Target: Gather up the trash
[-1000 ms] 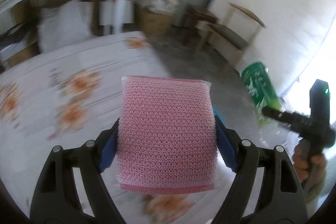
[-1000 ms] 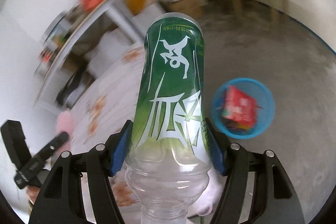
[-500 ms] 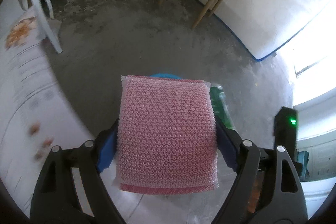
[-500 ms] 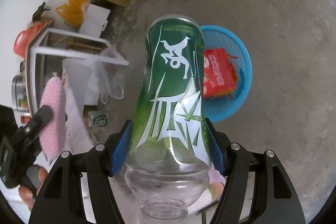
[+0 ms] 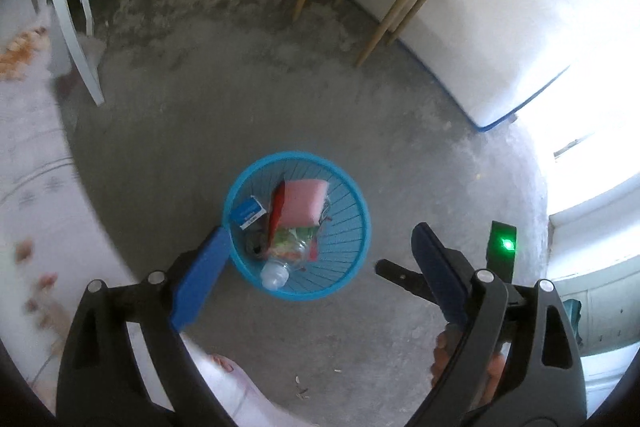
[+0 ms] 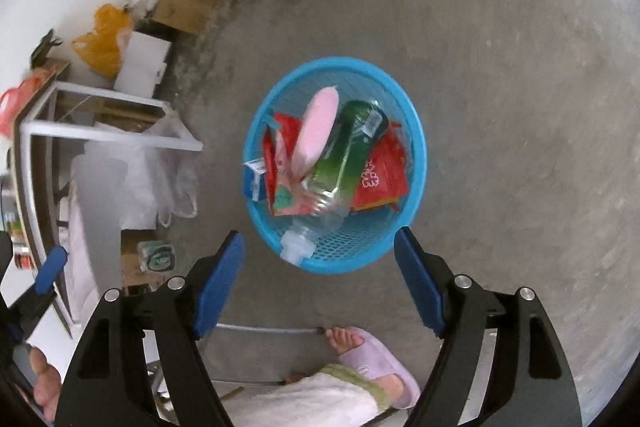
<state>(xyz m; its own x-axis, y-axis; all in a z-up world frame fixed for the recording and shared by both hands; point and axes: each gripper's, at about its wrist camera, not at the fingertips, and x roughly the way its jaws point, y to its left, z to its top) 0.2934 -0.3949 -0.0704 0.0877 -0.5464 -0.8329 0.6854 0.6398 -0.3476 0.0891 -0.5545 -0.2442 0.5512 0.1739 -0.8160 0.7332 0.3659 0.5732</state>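
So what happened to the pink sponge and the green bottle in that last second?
Both were let go. The left gripper and right gripper have just opened, now empty, and the pink sponge and green bottle now lie in the blue basket. The red packet stayed in the basket.

Blue basket [image 6: 414, 131] w/ pink sponge [image 6: 316, 129], green-label clear bottle [image 6: 344, 155], red wrapper [image 6: 380, 179]; grey floor [image 6: 500, 47].

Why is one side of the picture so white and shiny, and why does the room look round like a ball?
Left wrist view: daylight from the window washes out the right side, and the flowered cloth at left is smeared. Both views: the fisheye lens bends the room into a circle with dark corners. Right wrist view: evenly lit, the blue basket fairly sharp.
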